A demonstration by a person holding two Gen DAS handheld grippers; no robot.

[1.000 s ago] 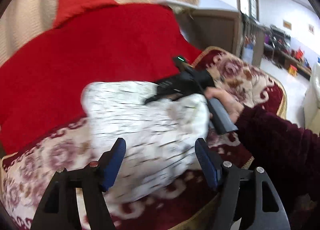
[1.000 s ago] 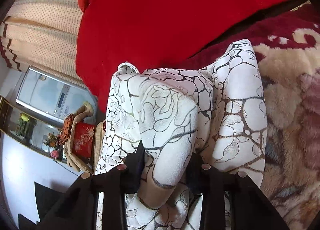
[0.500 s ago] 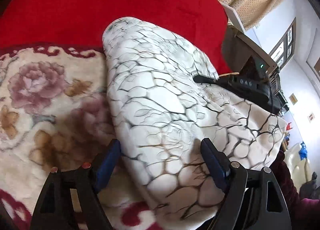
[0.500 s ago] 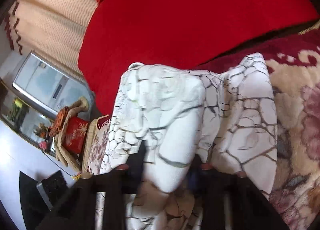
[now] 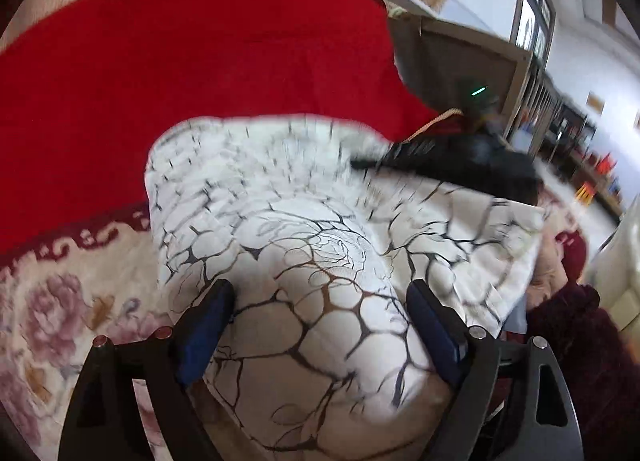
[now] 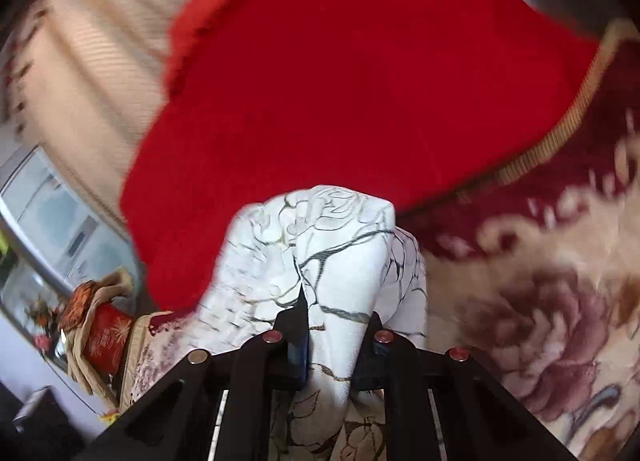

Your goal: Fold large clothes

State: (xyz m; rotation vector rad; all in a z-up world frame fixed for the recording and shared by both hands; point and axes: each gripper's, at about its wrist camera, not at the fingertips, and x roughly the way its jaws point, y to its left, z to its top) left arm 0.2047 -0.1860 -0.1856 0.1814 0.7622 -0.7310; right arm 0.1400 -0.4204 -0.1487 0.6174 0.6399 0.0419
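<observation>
Right hand-held gripper (image 6: 334, 331) clamps the white patterned garment (image 5: 320, 261); left hand-held gripper (image 5: 320, 325) spread wide astride its fold

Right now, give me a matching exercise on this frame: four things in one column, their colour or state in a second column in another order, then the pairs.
Things:
1. left tongs
2. right tongs
3. blanket
4. garment

Colour or state:
A. plain red
B. white with dark vein-like lines
C. pinched shut on a fold of cloth
D. spread wide, cloth bulging between the blue pads

Pairs: 1-D, 2-C, 3-A, 4-B
</observation>
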